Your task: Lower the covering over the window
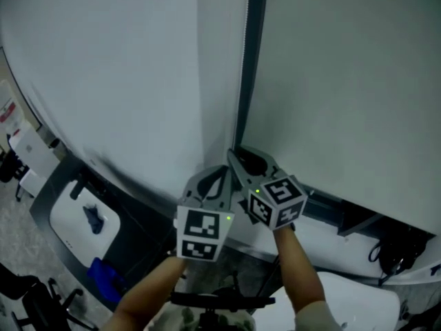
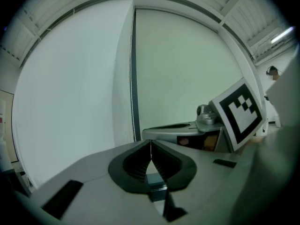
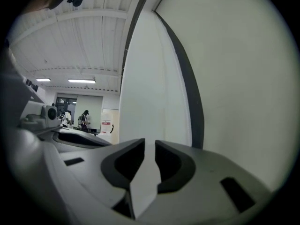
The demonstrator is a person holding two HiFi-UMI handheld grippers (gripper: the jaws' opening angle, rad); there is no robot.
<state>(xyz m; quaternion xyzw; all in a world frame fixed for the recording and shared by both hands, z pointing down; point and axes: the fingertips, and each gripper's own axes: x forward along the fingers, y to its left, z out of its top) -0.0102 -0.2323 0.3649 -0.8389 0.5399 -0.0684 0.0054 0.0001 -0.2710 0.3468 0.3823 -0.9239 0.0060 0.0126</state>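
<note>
Left gripper [image 2: 151,143] is clenched with nothing visible between its jaws; right gripper [image 3: 149,146], just beside it, stands released and empty. Ahead of both, the blind [image 1: 344,81] hangs down past them toward the sill [image 1: 331,209], its bead chain [image 1: 243,81] running above the right gripper, ungrasped. Lowering looks essentially done; only withdrawal seems left.
</note>
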